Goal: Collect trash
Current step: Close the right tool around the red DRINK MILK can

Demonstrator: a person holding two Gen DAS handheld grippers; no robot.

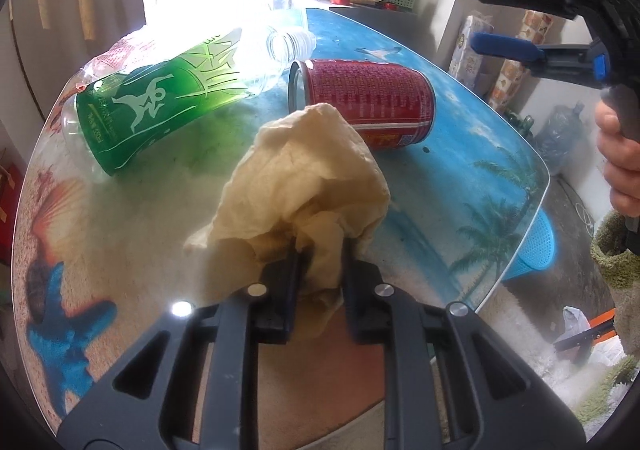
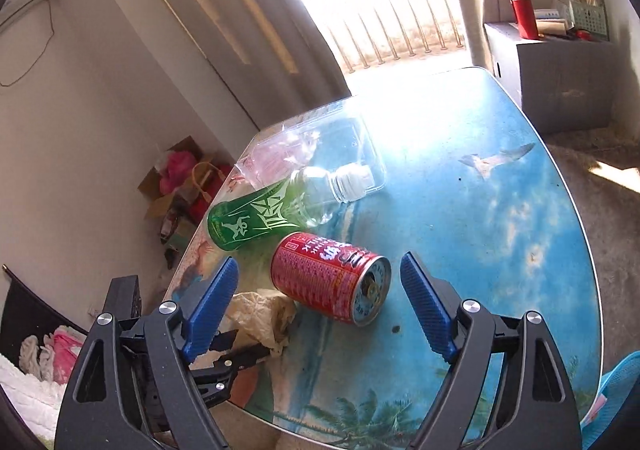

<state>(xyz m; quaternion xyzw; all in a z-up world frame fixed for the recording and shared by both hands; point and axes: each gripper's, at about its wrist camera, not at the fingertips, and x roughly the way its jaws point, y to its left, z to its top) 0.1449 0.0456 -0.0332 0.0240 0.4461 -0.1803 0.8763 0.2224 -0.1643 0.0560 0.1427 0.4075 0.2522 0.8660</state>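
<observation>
My left gripper (image 1: 320,254) is shut on a crumpled beige tissue (image 1: 304,177), held just above the beach-print table (image 1: 460,177). The tissue also shows in the right wrist view (image 2: 260,310). Beyond it a red can (image 1: 364,101) lies on its side, next to a green-labelled plastic bottle (image 1: 160,105), also lying down. My right gripper (image 2: 320,306) is open with blue pads, hovering above the table with the red can (image 2: 332,278) between and beyond its fingers. It shows in the left wrist view at upper right (image 1: 520,17).
A clear plastic container (image 2: 320,145) lies behind the green bottle (image 2: 260,217). A blue mesh basket (image 1: 532,246) stands on the floor past the table's right edge. A grey cabinet (image 2: 560,77) with a red flask stands beyond the table's far end.
</observation>
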